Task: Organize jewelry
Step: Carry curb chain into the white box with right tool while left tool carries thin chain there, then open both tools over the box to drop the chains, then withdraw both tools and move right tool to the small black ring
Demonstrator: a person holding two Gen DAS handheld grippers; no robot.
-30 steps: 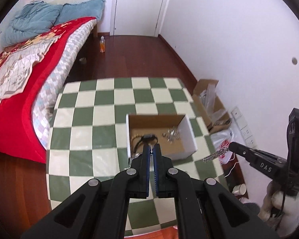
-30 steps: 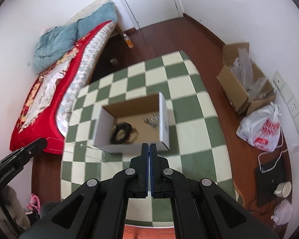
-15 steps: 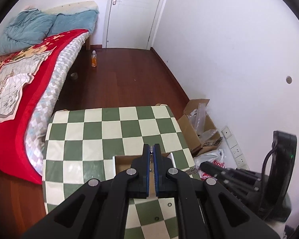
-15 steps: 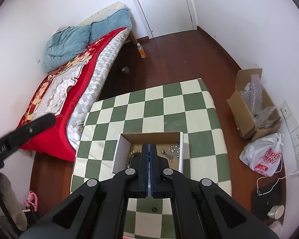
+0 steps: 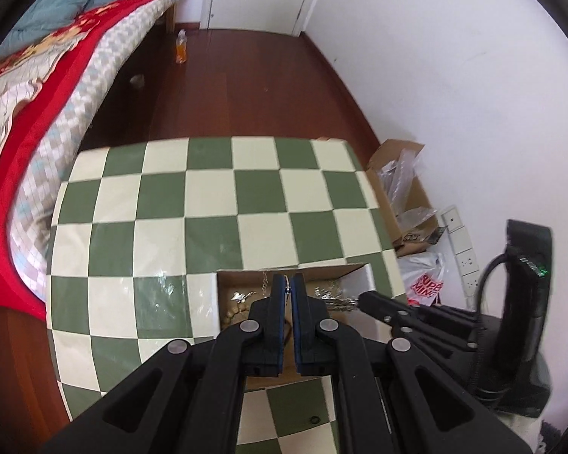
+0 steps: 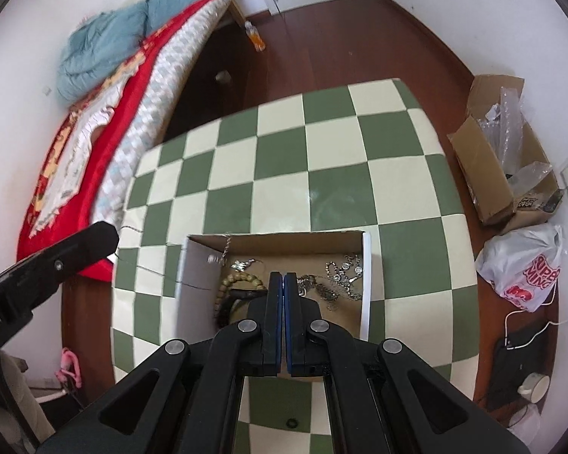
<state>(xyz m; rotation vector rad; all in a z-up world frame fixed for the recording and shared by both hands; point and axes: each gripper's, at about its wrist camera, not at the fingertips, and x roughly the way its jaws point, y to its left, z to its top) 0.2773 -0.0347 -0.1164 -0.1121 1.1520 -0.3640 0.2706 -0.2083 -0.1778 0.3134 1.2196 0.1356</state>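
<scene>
Since the earlier frames both tools have dropped toward the box [image 6: 276, 249] on the checkered counter [image 6: 322, 159]. Only the right view shows the bead bracelet [image 6: 233, 278] at eleven o'clock of the closed right tool [image 6: 284, 278]. The left tool [image 5: 288, 283], also closed, pinches a thin chain [image 6: 151, 270] at its tips, trailing over the box's wall.

- Left wrist view looks steeply down over the checked table [image 5: 208, 208], box [image 5: 295, 280] near at 6 o'clock.
- Right wrist view shares that box [image 6: 276, 242], bed [image 6: 94, 140] at 10 o'clock.
</scene>
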